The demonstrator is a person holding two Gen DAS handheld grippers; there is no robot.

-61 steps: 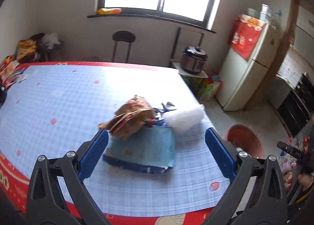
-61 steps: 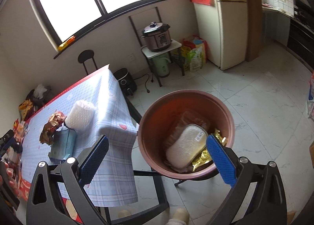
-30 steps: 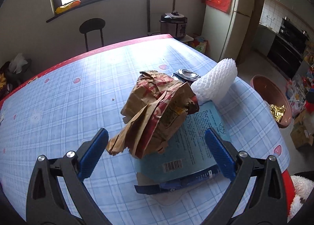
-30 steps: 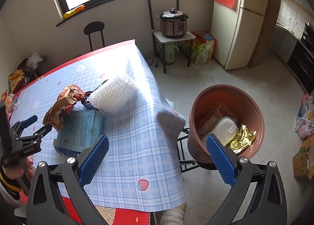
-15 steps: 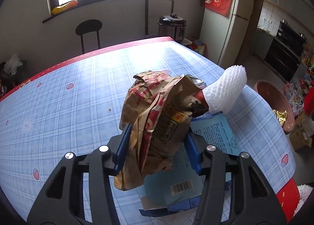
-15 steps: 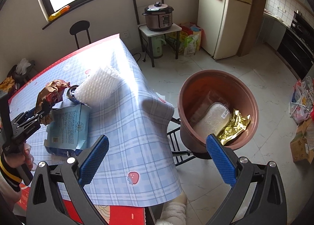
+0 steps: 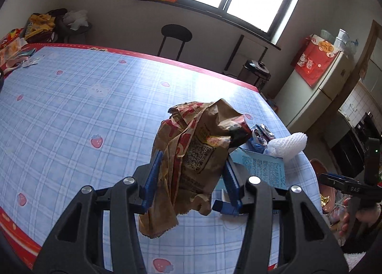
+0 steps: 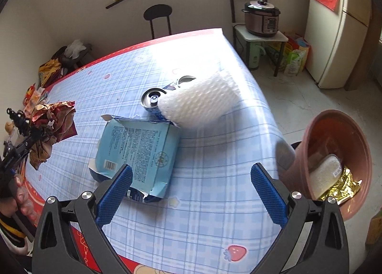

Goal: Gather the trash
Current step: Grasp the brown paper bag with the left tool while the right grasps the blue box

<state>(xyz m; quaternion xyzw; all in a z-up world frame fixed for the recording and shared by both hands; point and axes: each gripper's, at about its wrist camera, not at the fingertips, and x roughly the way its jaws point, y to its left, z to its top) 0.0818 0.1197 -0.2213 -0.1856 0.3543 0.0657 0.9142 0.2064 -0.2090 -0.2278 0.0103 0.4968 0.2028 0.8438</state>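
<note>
Left gripper (image 7: 191, 178): fingers closed on the crumpled paper bag (image 7: 198, 152), pinching it at mid-body. The bag is off the tabletop (image 7: 71, 111); its lower end hangs free below the fingers, seen also from the right wrist view at far left.

Right gripper (image 8: 191, 192): fingers wide apart, nothing between them, hovering over the near edge of the tabletop.

Remaining trash on the tabletop: flattened blue carton (image 8: 138, 147), lying flat with torn flaps; a drink can (image 8: 152, 102) on its side, touching the carton's far edge; white foam mesh sleeve (image 8: 200, 104) resting against the can.

Trash bin (image 8: 310, 130): brown, round, off the right edge of the tabletop and lower. It already holds a white packet and gold foil.

Handling judgement:
- Paper bag: light, soft, crushes easily. The mid-body pinch looks secure; loose ends may flap, little slip risk.
- Carton: light, thin, fairly stiff. Best taken at a raised flap or edge, since it lies flat.
- Can: light, smooth, may roll. Grip across the body.
- Foam sleeve: very light, springy. Fingers would need to close well in.
</note>
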